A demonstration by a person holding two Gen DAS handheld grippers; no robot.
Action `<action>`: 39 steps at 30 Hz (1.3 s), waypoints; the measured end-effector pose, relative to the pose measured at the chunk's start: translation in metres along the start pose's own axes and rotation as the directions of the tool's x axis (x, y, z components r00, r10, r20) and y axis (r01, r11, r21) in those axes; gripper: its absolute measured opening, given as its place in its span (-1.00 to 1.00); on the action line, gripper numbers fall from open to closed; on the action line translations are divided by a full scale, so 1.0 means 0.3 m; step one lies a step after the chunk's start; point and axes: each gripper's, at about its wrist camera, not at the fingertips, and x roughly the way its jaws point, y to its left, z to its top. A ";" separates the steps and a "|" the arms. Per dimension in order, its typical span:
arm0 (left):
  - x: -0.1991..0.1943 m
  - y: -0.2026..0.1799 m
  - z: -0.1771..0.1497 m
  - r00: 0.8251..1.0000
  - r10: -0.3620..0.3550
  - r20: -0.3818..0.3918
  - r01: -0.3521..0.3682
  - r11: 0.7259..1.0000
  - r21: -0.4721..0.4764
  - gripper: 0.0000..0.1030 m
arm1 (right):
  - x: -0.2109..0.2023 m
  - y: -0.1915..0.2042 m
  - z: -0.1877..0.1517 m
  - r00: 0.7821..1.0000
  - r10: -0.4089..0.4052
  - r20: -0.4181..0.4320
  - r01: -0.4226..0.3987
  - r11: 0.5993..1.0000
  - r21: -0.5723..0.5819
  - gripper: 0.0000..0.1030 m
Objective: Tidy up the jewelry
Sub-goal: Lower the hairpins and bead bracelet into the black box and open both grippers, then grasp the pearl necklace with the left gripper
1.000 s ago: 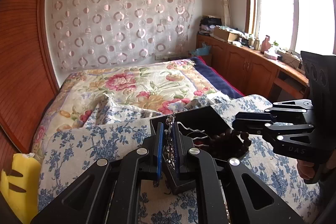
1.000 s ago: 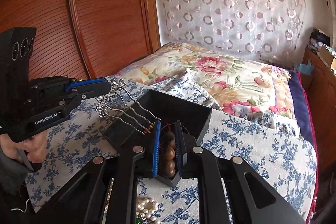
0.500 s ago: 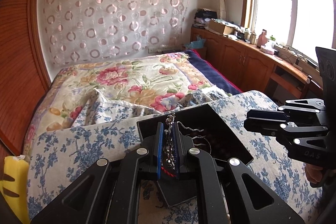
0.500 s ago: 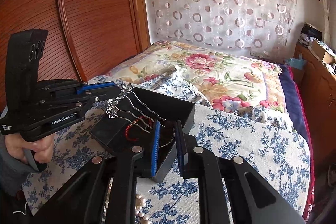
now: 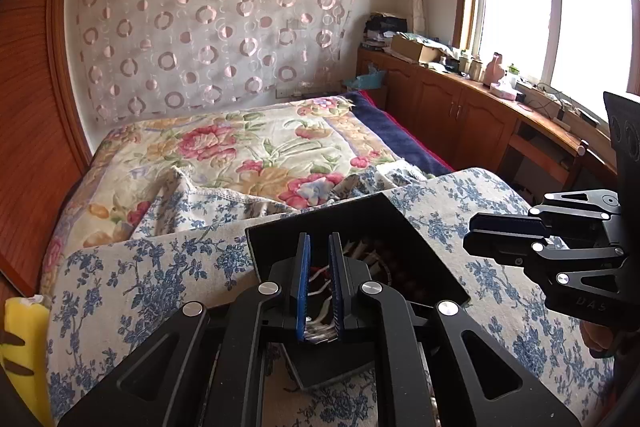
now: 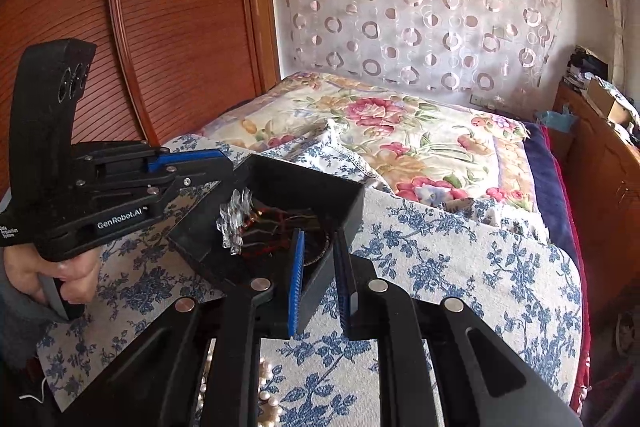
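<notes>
Left wrist view: mounted behind the left gripper [image 5: 319,269], aimed forward and downward along the fingers, close over the black box [image 5: 420,243], with the bed [image 5: 248,151] at 12 o'clock and the window [image 5: 548,11] at 2 o'clock. Right wrist view: mounted behind the right gripper [image 6: 320,275], aimed likewise, close to the same box [image 6: 304,187], wooden panel [image 6: 176,27] at 10 o'clock. Shared: box, bed, patterned curtain [image 6: 416,7], and each opposite gripper.

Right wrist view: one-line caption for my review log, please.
Left tongs lower a silver hair comb into the black box; right tongs straddle its near wall; pearls wait on the floral cloth.
</notes>
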 end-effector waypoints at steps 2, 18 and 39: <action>-0.020 -0.003 -0.008 1.000 0.000 0.005 0.000 1.000 0.000 -0.83 | -0.015 0.005 -0.012 1.000 -0.005 0.001 0.005 1.000 0.003 -0.68; -0.204 -0.048 -0.236 0.999 -0.035 -0.031 0.034 0.999 -0.013 -0.83 | -0.122 0.090 -0.257 0.999 -0.024 -0.039 0.027 0.996 0.086 -0.68; -0.258 -0.173 -0.426 0.982 -0.111 -0.155 0.114 0.993 0.007 -0.83 | -0.199 0.180 -0.526 0.995 -0.055 -0.085 0.064 0.993 0.102 -0.38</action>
